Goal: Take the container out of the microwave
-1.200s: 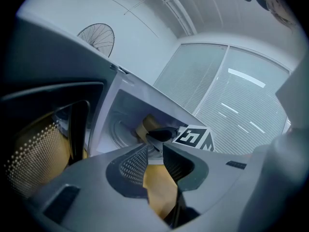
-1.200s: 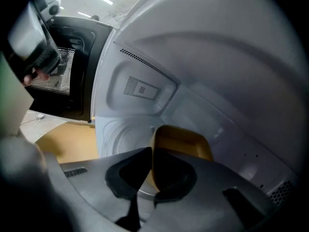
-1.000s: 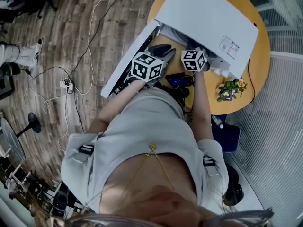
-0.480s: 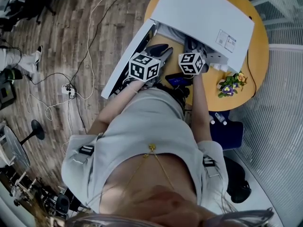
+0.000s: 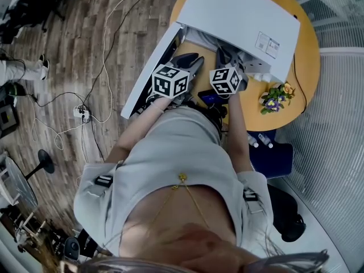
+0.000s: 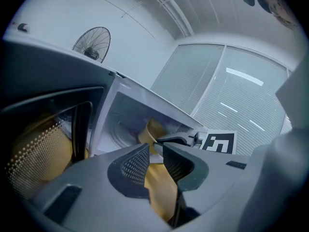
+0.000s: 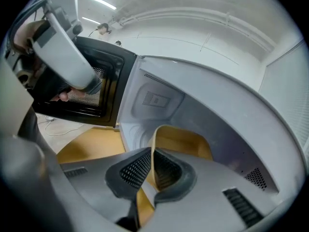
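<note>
Pinching the thin curved rim of the tan container (image 7: pixel 186 141), right gripper (image 7: pixel 151 154) fingers clench; left gripper (image 6: pixel 155 150) fingers gape apart.

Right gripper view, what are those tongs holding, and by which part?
The right tongs pinch the tan container by the near wall of its rim, one jaw inside, one outside.

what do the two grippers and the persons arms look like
Both are grey plastic. The left gripper and the right gripper each have two curved jaws with dark pads of fine perforated mesh. Each carries a white cube printed with black square markers. The person wears a light grey short-sleeved top with dark tabs at the sleeves.
</note>
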The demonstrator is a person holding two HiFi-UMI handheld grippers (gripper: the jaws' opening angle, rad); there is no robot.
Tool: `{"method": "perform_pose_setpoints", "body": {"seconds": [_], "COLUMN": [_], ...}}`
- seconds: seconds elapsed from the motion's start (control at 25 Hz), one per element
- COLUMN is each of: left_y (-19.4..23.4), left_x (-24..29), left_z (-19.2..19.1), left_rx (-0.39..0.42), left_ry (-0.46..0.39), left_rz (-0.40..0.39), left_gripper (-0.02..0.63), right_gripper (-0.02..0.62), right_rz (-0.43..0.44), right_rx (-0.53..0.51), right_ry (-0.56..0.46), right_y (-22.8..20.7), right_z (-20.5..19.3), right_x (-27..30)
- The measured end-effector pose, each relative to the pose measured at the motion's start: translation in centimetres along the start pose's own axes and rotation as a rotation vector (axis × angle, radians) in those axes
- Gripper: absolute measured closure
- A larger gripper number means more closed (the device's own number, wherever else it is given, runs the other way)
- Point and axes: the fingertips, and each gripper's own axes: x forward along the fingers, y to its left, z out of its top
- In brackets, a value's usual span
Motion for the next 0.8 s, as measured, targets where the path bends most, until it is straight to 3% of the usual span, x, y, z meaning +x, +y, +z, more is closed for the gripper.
{"method": "perform_pose_setpoints", "body": {"seconds": [0.8], "left_y": [-0.6], "left_x": [-1.1], "left_z": [-2.1], "left_rx": [-0.016], "left_ry": [0.009], "left_rz": [0.018], "left_gripper": [0.505], "right_gripper": [0.563], "right_rz": [0.100], "right_rx": [-0.022], "right_ry": [-0.040], "right_y": [3.9], "right_z": [0.9], "right_x": [-4.8]}}
